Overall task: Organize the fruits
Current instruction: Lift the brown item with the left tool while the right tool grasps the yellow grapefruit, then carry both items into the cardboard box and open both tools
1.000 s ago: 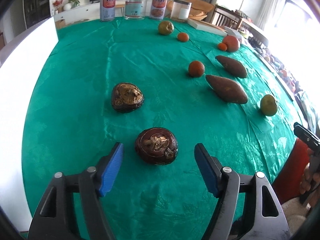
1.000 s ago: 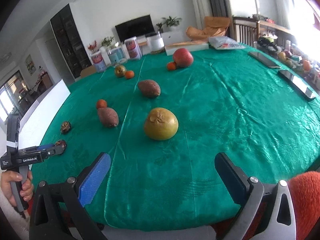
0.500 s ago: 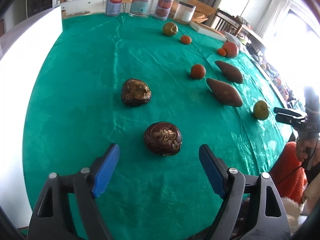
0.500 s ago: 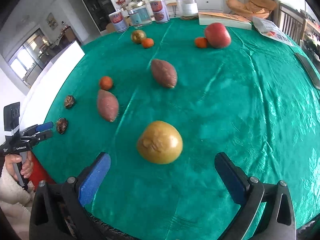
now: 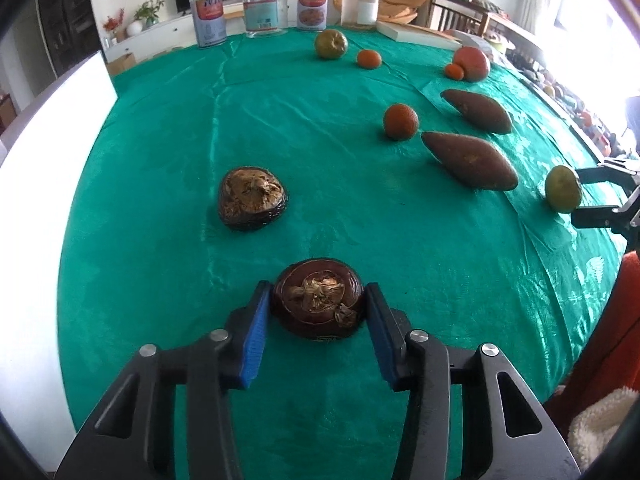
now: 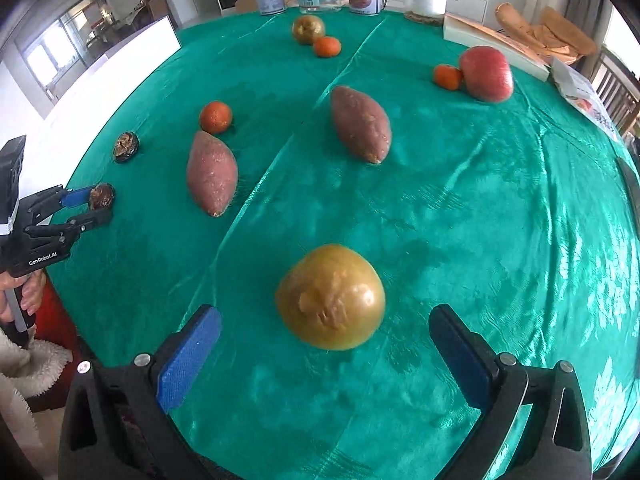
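With its blue pads pressed to either flank of the dark water chestnut [image 5: 318, 298], the left gripper [image 5: 316, 320] is clamped on it low against the green worktop [image 5: 160, 128], a side-on hold that suits the flat, squat shape. The chestnut looks seated on the cloth, not yet lifted. A second water chestnut [image 5: 252, 198] lies at eleven o'clock from it, likely the spot its twin belongs beside. Over on the other side, the right gripper [image 6: 324, 344] has its fingers spread wide, straddling the yellow-green fruit [image 6: 330, 296] without touching it; that gap fits a round body this broad. Beyond it, at twelve o'clock, lies a sweet potato [image 6: 360, 124], another sweet potato [image 6: 212, 172] at ten, with a small orange [image 6: 216, 117] just past. Like seems to sit near like.
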`<action>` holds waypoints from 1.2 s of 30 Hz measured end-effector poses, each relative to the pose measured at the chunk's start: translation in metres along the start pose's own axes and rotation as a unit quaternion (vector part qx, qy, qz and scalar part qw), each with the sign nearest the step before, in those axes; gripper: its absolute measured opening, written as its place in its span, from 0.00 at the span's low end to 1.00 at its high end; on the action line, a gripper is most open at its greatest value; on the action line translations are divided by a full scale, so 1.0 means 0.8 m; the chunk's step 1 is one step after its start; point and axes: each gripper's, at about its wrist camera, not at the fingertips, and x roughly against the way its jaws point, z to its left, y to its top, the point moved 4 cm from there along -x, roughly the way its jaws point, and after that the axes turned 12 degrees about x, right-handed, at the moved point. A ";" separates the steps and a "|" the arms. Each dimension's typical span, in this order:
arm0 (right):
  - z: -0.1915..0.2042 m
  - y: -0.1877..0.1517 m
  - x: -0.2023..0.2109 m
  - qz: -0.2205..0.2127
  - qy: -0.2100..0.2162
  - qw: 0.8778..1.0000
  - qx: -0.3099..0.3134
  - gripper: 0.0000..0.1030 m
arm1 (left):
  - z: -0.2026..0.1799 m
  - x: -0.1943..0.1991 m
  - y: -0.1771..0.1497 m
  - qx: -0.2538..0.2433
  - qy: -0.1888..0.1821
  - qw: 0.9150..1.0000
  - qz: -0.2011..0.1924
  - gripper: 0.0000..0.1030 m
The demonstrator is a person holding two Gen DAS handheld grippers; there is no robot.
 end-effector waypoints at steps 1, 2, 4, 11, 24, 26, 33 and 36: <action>0.001 0.003 -0.003 0.002 0.000 1.000 0.001 0.94 | 0.001 0.000 0.000 0.002 -0.002 1.000 0.000 0.46; 0.000 0.005 -0.006 0.006 -0.003 1.000 0.003 0.87 | 0.002 0.001 0.000 0.004 -0.004 1.000 -0.001 0.46; -0.002 0.009 -0.011 0.013 -0.003 1.000 0.004 0.57 | 0.003 0.002 -0.001 0.009 -0.011 1.000 0.000 0.46; -0.005 0.006 0.005 0.009 0.003 0.999 -0.035 0.52 | 0.010 0.041 0.001 0.032 -0.039 0.999 -0.012 0.46; 0.284 0.234 0.043 -0.076 0.263 0.960 0.051 0.52 | 0.235 0.236 0.026 0.221 0.047 0.967 -0.115 0.46; 0.352 0.279 0.040 -0.076 0.292 0.950 0.076 0.52 | 0.282 0.241 0.015 0.267 0.074 0.956 -0.099 0.46; 0.516 0.385 -0.019 -0.015 0.279 0.954 0.107 0.53 | 0.371 0.208 -0.010 0.347 0.131 0.928 -0.035 0.46; 0.543 0.391 -0.048 0.008 0.239 0.963 0.124 0.53 | 0.384 0.196 -0.015 0.357 0.137 0.924 -0.023 0.46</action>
